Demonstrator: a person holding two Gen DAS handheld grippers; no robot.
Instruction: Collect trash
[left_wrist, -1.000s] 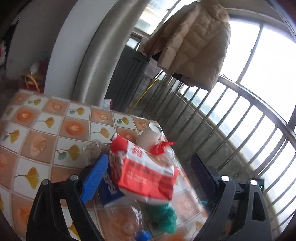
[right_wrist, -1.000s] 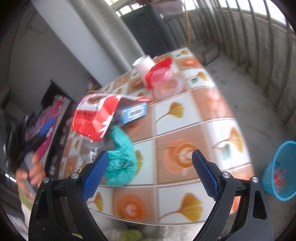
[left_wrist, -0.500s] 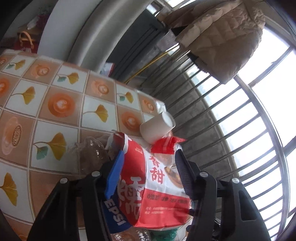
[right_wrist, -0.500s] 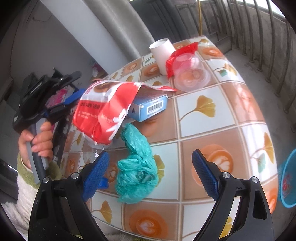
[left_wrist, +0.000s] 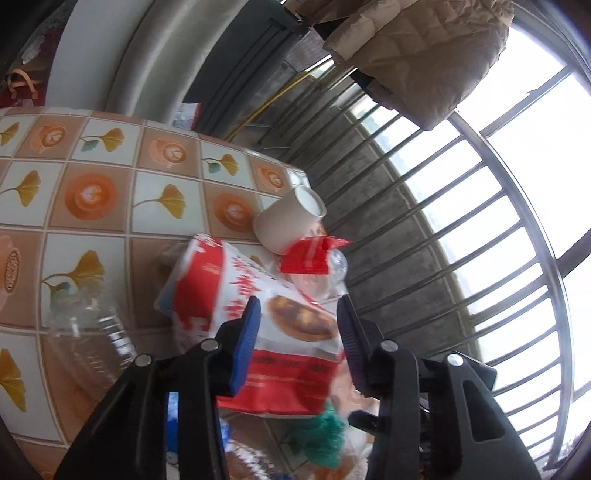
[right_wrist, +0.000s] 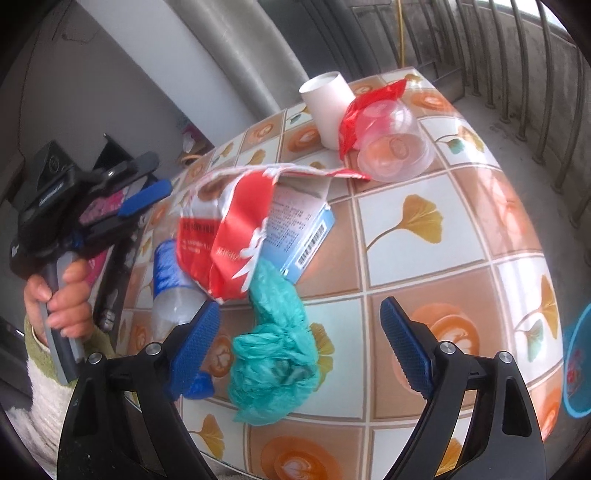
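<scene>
A red-and-white snack bag (left_wrist: 288, 317) (right_wrist: 229, 221) lies crumpled over a blue box (right_wrist: 306, 229) on the tiled table (right_wrist: 424, 258). My left gripper (left_wrist: 298, 314) (right_wrist: 147, 181) has its jaws closing with the bag between them. The blue pads (left_wrist: 243, 343) stand at the bag's sides, and I see no firm pinch. My right gripper (right_wrist: 301, 347) hangs low with wide jaws that are closing slightly. A teal plastic bag (right_wrist: 273, 362) lies on the table between them, untouched. A clear bottle (right_wrist: 173, 288) (left_wrist: 88, 332) rests under the snack bag.
A paper cup (right_wrist: 327, 99) (left_wrist: 288, 218) lies on its side at the far table corner. Beside it are a clear plastic cup (right_wrist: 391, 147) and a red wrapper (right_wrist: 365, 107). A blue bin (right_wrist: 578, 369) stands on the floor at the right. A metal railing (left_wrist: 443, 221) runs behind.
My left gripper came forward and down over the snack bag, and its jaws narrowed around it. My right gripper drew in over the teal bag, then held still.
</scene>
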